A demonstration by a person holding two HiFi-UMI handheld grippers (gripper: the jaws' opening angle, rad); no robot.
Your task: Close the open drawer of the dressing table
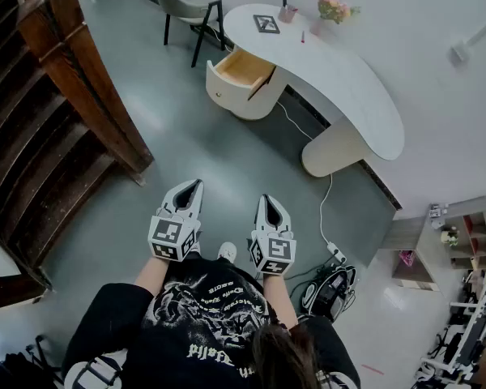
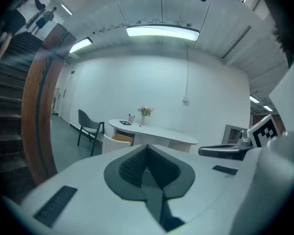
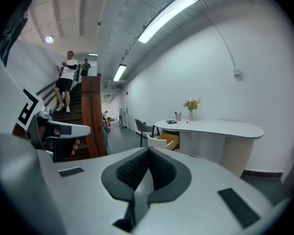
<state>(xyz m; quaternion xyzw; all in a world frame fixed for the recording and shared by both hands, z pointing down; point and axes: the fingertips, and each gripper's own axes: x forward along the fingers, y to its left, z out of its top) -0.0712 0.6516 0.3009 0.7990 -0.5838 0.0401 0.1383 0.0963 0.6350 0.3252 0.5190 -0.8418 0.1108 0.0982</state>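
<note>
A chair (image 1: 186,6) sits near the open drawer (image 1: 243,68); left tongs (image 1: 196,184), right tongs (image 1: 267,200) clenched empty

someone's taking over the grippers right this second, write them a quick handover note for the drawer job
Left gripper: jaws shut, empty.
Right gripper: jaws shut, empty.
Both are held out in front of the person, well short of the table.
Dressing table stands ahead by the wall. Its drawer is pulled out at the end near the chair.
Done: nothing, the drawer is untouched.
Left: walk up, set a gripper against the drawer and push it in flush.
</note>
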